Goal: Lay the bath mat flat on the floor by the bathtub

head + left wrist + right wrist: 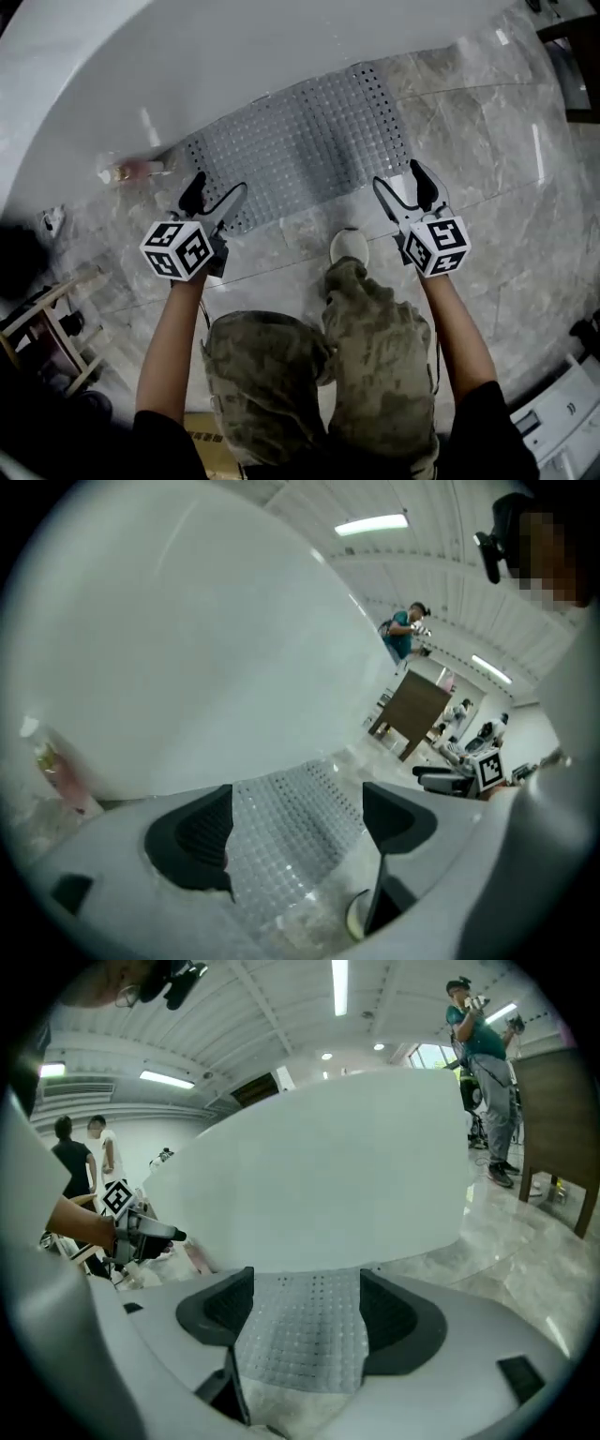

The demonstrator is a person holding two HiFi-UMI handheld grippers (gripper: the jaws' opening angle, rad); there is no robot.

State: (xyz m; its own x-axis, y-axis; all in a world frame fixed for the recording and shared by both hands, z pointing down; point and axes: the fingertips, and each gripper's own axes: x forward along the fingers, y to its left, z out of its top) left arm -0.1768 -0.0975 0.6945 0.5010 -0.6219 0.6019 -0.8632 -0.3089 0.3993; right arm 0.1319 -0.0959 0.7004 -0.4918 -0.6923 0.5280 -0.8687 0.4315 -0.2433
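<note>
The bathtub (187, 66) runs out of the head view at the top and left, so you see only its curved white wall from 9 to 1 o'clock. A small pinkish bottle (131, 171) at the tub's foot, at 9 o'clock from the mat, is too blurred to read. Your finger ends cover both near corners of the bath mat (305, 141), and no view shows whether they touch it. Your knees in camouflage trousers (375, 356) hide the floor at 6 o'clock, and only a pale shoe toe (349, 246) pokes out.

Both your forearms reach forward, roughly parallel, with bare wrists. Your left gripper (214, 195) sits at the mat's 8 o'clock corner with its fingers spread. Your right gripper (405, 187) sits at the 4 o'clock corner, also spread. Each marker cube (178, 248) faces up towards you.

In the left gripper view the left gripper (300, 827) has its dark ribbed pads wide apart. The mat (281, 836) lies on the floor beyond them, not pinched. The right gripper view shows the same of the right gripper (305, 1321): its jaws gape and the mat (305, 1335) lies flat in the gap.

The mat is a pale grey, see-through rectangle. It is moulded in a grid of small raised squares and has rows of little holes along its ends. It lies flat on the glossy grey marble floor (487, 187), with its far long edge just beside the tub's smooth wall.
</note>
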